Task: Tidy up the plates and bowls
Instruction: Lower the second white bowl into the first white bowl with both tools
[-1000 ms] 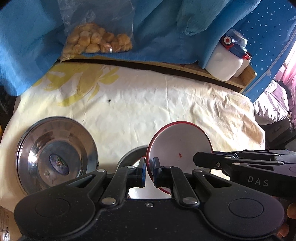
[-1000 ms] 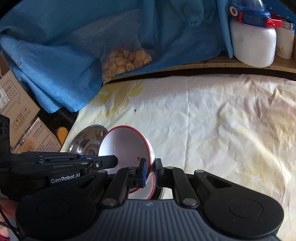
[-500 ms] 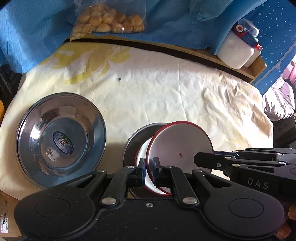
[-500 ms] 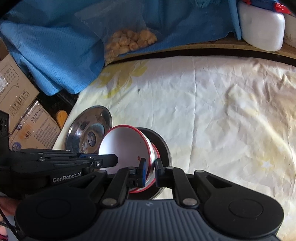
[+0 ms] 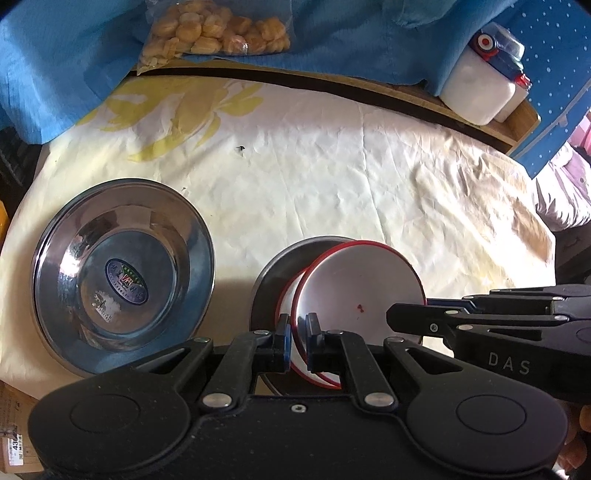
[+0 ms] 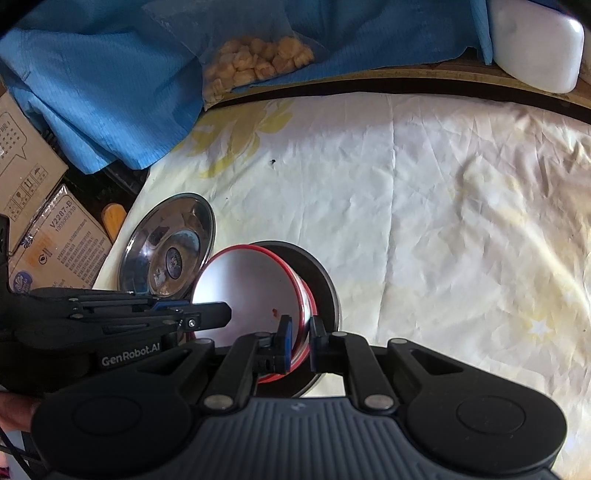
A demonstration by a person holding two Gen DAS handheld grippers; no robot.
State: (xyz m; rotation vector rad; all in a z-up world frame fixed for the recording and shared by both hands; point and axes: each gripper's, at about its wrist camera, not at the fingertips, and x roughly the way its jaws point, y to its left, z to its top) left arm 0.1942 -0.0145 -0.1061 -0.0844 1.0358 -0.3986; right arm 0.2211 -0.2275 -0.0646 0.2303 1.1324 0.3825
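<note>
**A:** Bowl, white with a red rim, is pinched at its near edge by my left claw. The two fingers stand narrow, one on each side of the rim.

**B:** And your other claw?

**A:** My right claw also grips that bowl's rim, fingers narrow on either side of the wall. In my left view it reaches in from the right and meets the bowl's far-right edge. In my right view the left claw reaches in from the left.

**B:** How does the bowl sit?

**A:** Tilted, its white inside turned towards both cameras, with a small red speck inside. Just behind it shows a second red-rimmed bowl, and both lie over a dark round plate. Whether the held bowl touches the one beneath, I cannot tell.

**B:** What lies beyond?

**A:** To the left, apart from the stack, a shiny steel plate rests flat on the cream tablecloth, a blue oval sticker at its centre. Farther back, a clear bag of pale yellow snacks lies on blue fabric. At the far right, a white plastic container sits on a wooden ledge.
</note>
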